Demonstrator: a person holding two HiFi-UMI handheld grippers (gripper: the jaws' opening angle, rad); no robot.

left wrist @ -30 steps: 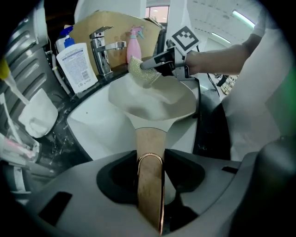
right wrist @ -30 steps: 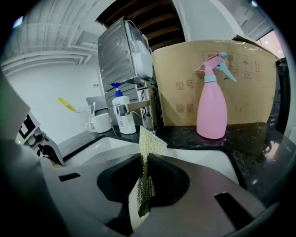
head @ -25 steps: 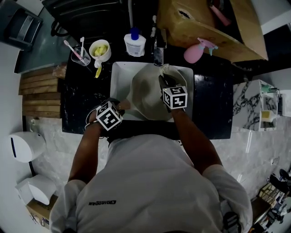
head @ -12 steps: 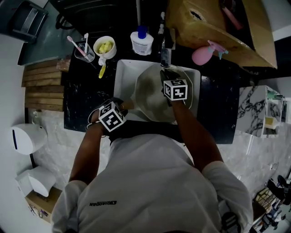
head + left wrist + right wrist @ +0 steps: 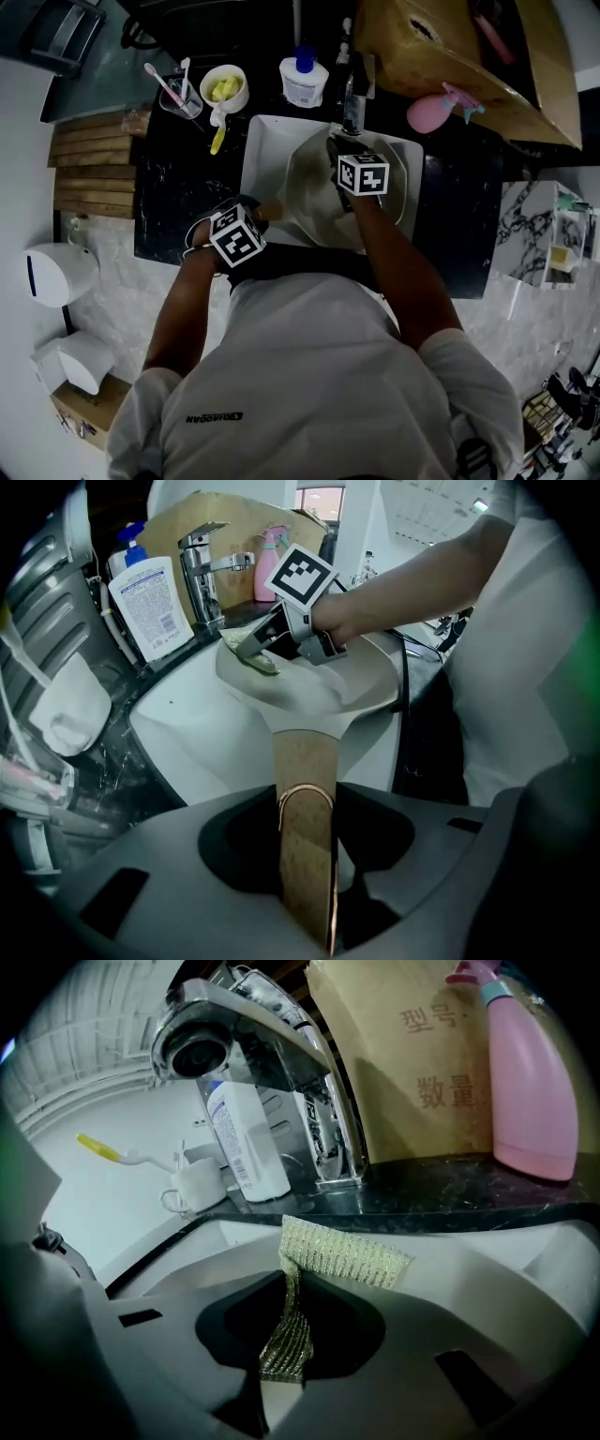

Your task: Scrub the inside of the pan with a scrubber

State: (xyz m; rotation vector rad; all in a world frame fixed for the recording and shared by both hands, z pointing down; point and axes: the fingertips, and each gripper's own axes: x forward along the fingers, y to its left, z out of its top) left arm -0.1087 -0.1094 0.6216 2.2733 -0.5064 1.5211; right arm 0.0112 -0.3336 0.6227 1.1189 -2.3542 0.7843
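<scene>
- Head view: pan tilted in sink; tap and pink spray bottle close behind.
- Box print: "型号", "数量".
- Left gripper fingers have just been closing, handle clamped between them; right gripper fingers pinch scrubber.

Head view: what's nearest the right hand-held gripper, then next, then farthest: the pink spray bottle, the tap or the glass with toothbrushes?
Starting from the right hand-held gripper:
1. Tap, straight ahead of it.
2. Pink spray bottle, off to the right.
3. Glass with toothbrushes, far off to the left.
</scene>
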